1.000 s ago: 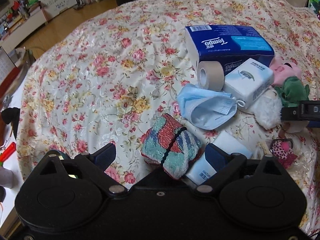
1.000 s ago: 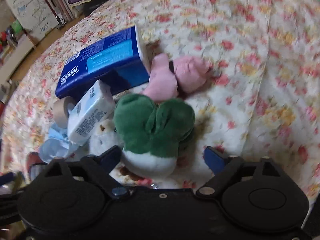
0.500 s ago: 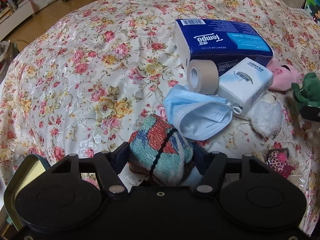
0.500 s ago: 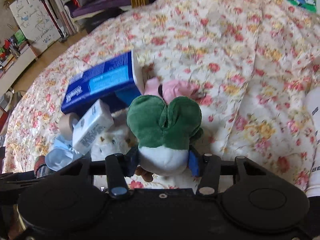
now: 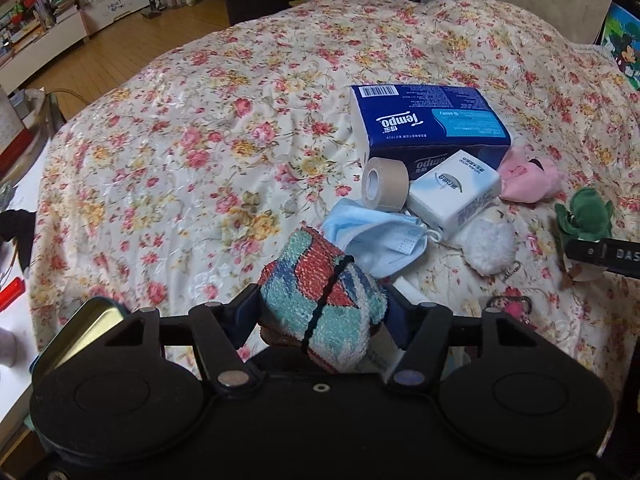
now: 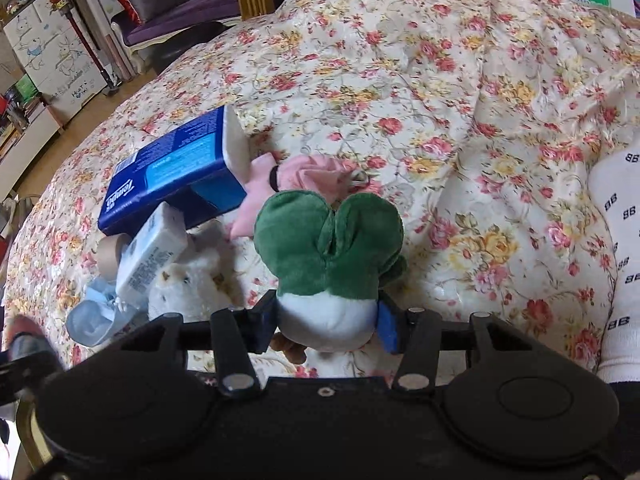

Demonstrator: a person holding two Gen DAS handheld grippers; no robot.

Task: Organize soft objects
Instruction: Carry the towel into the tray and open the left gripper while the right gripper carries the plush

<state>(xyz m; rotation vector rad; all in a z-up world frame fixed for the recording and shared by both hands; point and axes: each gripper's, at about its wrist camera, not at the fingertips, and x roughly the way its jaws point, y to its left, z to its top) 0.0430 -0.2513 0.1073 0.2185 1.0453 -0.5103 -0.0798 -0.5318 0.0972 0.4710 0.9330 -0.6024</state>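
Towel bundle (image 5: pixel 324 308) clamped between left fingers (image 5: pixel 249 312); green plush (image 6: pixel 328 264) clamped between right fingers (image 6: pixel 387 328).

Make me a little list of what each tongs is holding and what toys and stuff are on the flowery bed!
left tongs: shut on the rolled towel
right tongs: shut on the green plush
on the bed cover: blue tissue pack, tape roll, white tissue pack, face mask, white fluffy toy, pink cloth
touching: the tape roll leans on the blue tissue pack
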